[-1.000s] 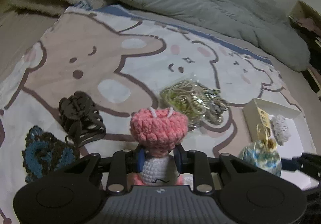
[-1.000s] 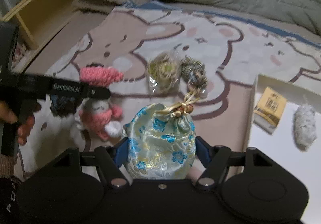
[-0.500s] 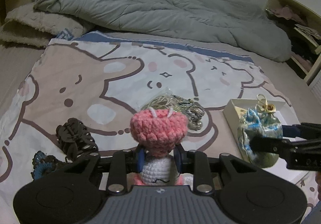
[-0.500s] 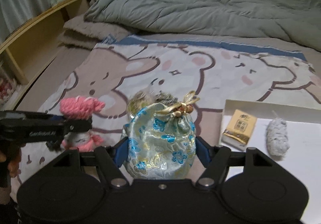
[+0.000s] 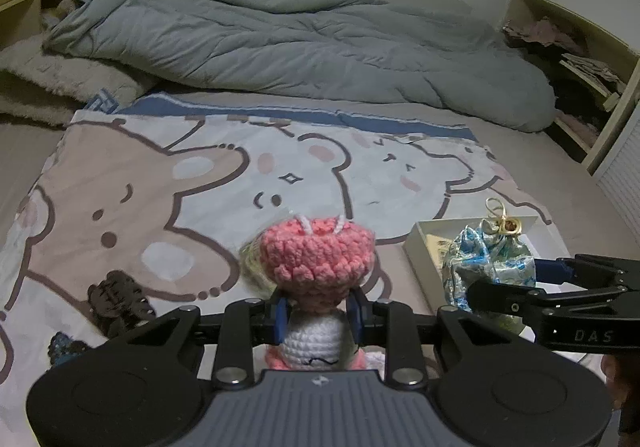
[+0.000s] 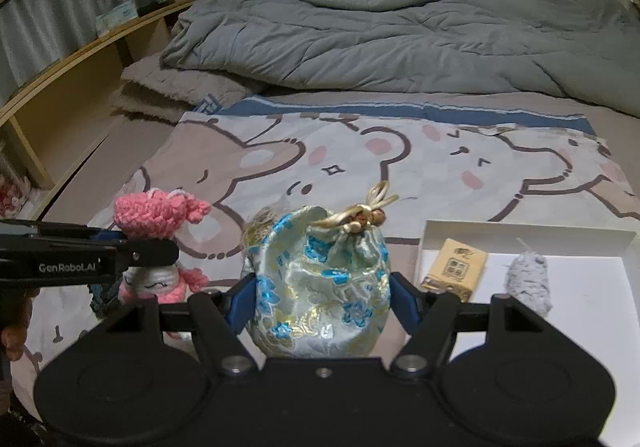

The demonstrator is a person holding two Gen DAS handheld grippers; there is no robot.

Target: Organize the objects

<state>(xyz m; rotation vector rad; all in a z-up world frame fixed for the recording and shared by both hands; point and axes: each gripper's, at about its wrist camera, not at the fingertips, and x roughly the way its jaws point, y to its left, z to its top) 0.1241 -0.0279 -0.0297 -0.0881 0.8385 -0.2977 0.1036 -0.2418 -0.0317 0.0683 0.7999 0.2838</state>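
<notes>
My left gripper (image 5: 319, 317) is shut on a crocheted doll with a pink hat (image 5: 316, 261) and holds it above the bear-print blanket; the doll also shows in the right wrist view (image 6: 158, 215). My right gripper (image 6: 320, 299) is shut on a silver and blue brocade drawstring pouch (image 6: 320, 287), held up just left of a white box (image 6: 528, 233); the pouch also shows in the left wrist view (image 5: 490, 263). The box holds a gold packet (image 6: 456, 269) and a grey fuzzy item (image 6: 528, 279).
A dark hair claw (image 5: 120, 297) and a blue crochet piece (image 5: 66, 345) lie on the blanket (image 5: 200, 183) at the left. A clear bag of trinkets (image 6: 260, 225) lies behind the pouch. A grey duvet (image 5: 300, 47) is heaped at the back. Shelves stand at both sides.
Both grippers have risen with their loads and tilted up, so more of the duvet and wall shows. The pouch has moved toward the white box.
</notes>
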